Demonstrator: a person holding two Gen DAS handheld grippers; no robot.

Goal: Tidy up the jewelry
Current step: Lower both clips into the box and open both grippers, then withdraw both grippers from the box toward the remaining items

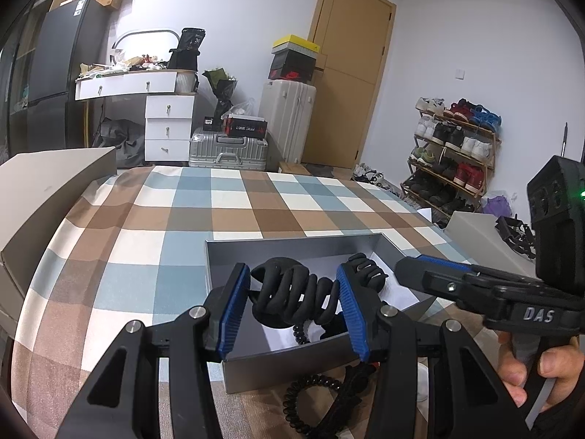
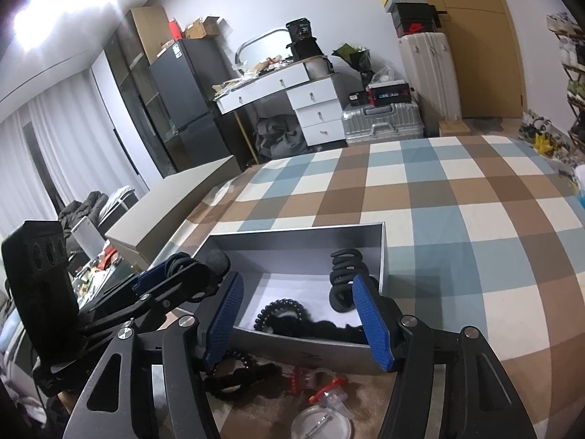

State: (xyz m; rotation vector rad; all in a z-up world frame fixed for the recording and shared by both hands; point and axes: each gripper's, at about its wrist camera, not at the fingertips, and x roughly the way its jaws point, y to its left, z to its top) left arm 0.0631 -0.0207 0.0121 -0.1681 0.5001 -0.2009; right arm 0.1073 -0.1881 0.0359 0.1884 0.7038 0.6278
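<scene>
We held a black claw hair clip [image 1: 292,292] clenched in our left gripper's [image 1: 294,305] jaws above the grey box [image 1: 292,245] on the checked bed [image 1: 146,219]. Our right gripper [image 2: 298,323] hovered empty, jaws released. Next, seemingly: lower, release inside.

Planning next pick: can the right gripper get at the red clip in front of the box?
Probably yes. The right gripper is open and empty, and the red clip lies uncovered on the cloth just below it, outside the box. Nothing blocks a short drop.
</scene>
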